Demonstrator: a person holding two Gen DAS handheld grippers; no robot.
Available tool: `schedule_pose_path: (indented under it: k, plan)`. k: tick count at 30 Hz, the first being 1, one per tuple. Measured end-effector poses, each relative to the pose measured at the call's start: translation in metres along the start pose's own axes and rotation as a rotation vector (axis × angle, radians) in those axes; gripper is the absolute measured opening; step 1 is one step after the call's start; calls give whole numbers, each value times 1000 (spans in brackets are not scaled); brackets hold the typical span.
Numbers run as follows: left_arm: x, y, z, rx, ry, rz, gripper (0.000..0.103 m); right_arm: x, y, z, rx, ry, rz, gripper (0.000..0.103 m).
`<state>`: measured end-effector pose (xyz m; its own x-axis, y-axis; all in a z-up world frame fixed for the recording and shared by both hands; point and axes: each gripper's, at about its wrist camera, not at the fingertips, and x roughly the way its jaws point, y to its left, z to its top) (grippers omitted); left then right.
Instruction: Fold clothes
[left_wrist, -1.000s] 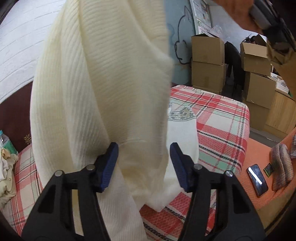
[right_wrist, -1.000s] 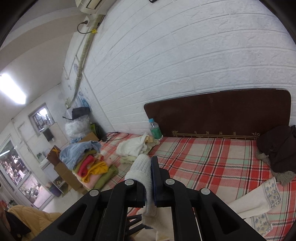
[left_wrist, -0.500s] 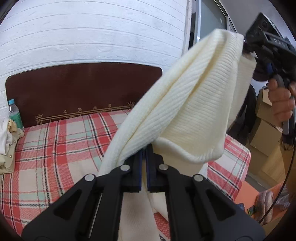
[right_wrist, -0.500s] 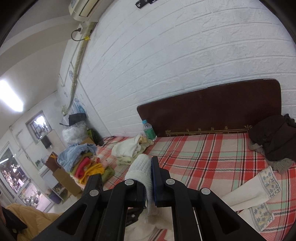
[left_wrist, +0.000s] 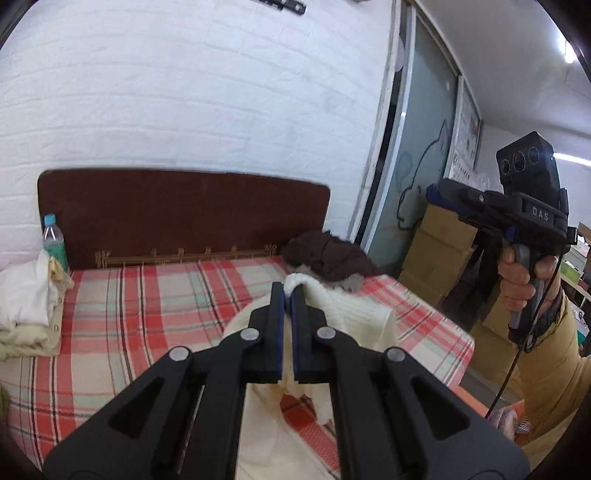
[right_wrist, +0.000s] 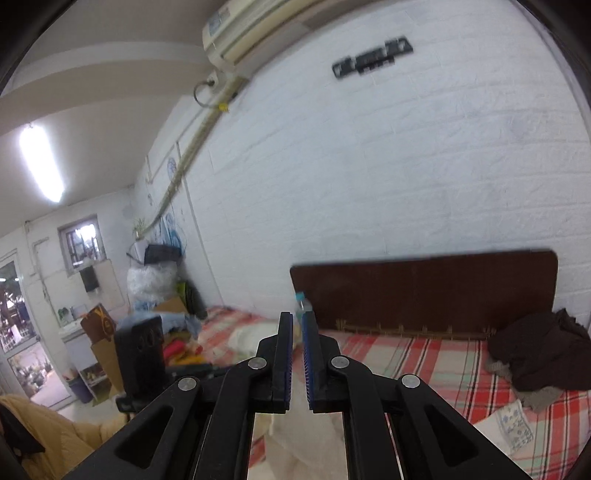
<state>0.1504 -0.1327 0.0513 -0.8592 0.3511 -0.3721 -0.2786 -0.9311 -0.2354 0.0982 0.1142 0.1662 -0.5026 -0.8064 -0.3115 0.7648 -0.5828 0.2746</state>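
Observation:
A cream ribbed sweater (left_wrist: 351, 314) hangs over the plaid bed (left_wrist: 155, 295). My left gripper (left_wrist: 287, 290) is shut on a fold of it; the knit bulges out past the fingertips and drapes down to the right and underneath. My right gripper (right_wrist: 297, 317) has its jaws opening, with a narrow gap and nothing between the blue pads. The sweater (right_wrist: 295, 435) shows only as a pale mass below it. In the left wrist view the right gripper (left_wrist: 443, 192) is held up at the right by a hand (left_wrist: 517, 284), clear of the cloth.
A dark brown heap of clothes (left_wrist: 328, 254) lies by the headboard (left_wrist: 184, 214). White and cream garments (left_wrist: 26, 306) and a water bottle (left_wrist: 53, 240) sit at the left. Cardboard boxes (left_wrist: 439, 251) stand beyond the bed. A colourful clothes pile (right_wrist: 177, 343) lies at the far side.
The left jaws closed on the sweater and lifted it. The right gripper, shut on a cream edge before, has parted its jaws and the cloth has dropped out of them.

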Motion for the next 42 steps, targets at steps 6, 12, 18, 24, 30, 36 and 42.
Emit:
schedule_pose_path:
  k: [6, 12, 18, 24, 30, 36, 42]
  plan:
    - [36, 48, -73, -160, 222, 58, 4, 83, -38, -122, 73, 325, -74, 80]
    - [29, 57, -87, -129, 230, 109, 10, 134, -21, -216, -21, 491, -108, 80]
    - [27, 34, -103, 125, 186, 175, 85, 163, -16, -232, -130, 456, -249, 80]
    - [48, -1, -130, 521, 261, 188, 85, 177, -25, -235, -158, 519, -243, 58]
    - [78, 12, -132, 504, 383, 145, 19, 156, -53, -213, -15, 476, -195, 8]
    - [57, 56, -85, 138, 252, 107, 13, 105, -67, -156, 194, 242, -54, 5]
    - [22, 73, -38, -16, 89, 67, 7, 69, -58, -104, 236, 39, 82, 2]
